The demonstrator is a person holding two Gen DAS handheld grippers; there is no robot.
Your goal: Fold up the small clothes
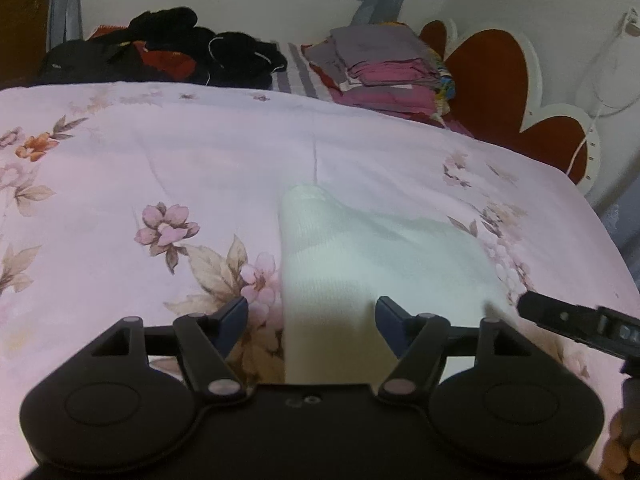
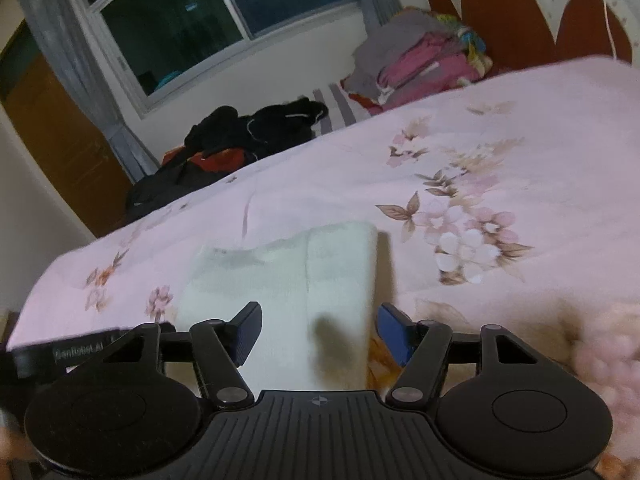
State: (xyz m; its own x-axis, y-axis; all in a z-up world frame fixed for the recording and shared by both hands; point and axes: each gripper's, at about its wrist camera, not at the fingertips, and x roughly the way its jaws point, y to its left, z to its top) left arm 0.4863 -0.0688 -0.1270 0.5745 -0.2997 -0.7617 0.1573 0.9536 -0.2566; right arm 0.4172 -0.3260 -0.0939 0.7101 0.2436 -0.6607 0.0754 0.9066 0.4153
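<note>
Pink floral bedsheet carries a folded white knitted cloth at six o'clock, lying flat, seemingly just let go, since left gripper and right gripper both stand apart, clamping nothing.

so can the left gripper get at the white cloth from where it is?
Probably yes. The left gripper stands open with the near end of the white cloth between its fingers, nothing lying on top. The right gripper is close at the cloth's other side, also open, not blocking.
</note>
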